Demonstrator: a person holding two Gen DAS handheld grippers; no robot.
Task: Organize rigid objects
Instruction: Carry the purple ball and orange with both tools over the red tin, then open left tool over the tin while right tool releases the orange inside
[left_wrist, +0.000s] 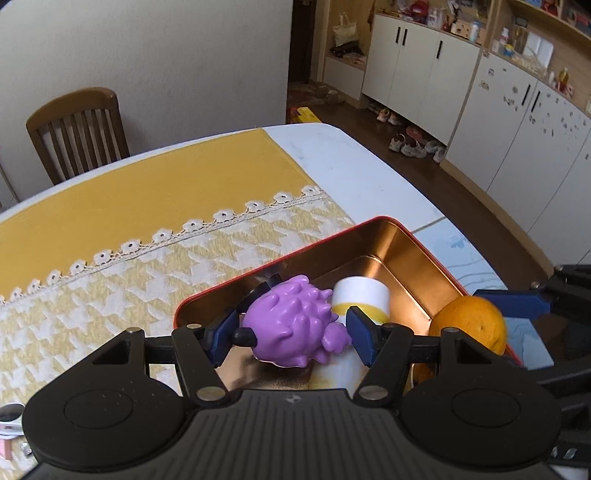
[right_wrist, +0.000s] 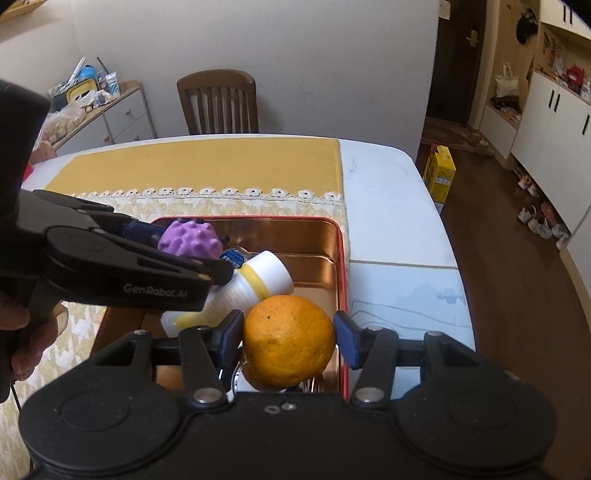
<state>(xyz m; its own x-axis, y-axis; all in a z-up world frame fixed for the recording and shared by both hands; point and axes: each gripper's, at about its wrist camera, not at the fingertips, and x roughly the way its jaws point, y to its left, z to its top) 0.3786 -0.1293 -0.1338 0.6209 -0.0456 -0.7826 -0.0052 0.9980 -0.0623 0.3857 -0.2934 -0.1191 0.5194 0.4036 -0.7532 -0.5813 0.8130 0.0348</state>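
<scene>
- The right gripper (right_wrist: 289, 341) holds a round orange fruit (right_wrist: 289, 341) between its two blue pads, one on each side of it. The fruit hangs over the near right corner of the tin.
- The left gripper (left_wrist: 294, 332) pinches a purple bumpy plastic toy with a black nose (left_wrist: 295, 326). The toy is over the near left part of the tin.
- A person's hand (right_wrist: 22, 332) holds the left gripper's handle.
- Under both grippers sits a shiny gold metal tin with a red rim (right_wrist: 325, 236). It is open on top.
- Inside the tin lies a white and yellow plastic bottle with a white cap (right_wrist: 255, 282), tipped on its side.
- The tin rests on a yellow and white cloth with a lace strip (left_wrist: 147, 236), at its right edge.
- The cloth covers a white table (right_wrist: 384, 192).
- Far behind the table stands a brown wooden chair (right_wrist: 218, 103).
</scene>
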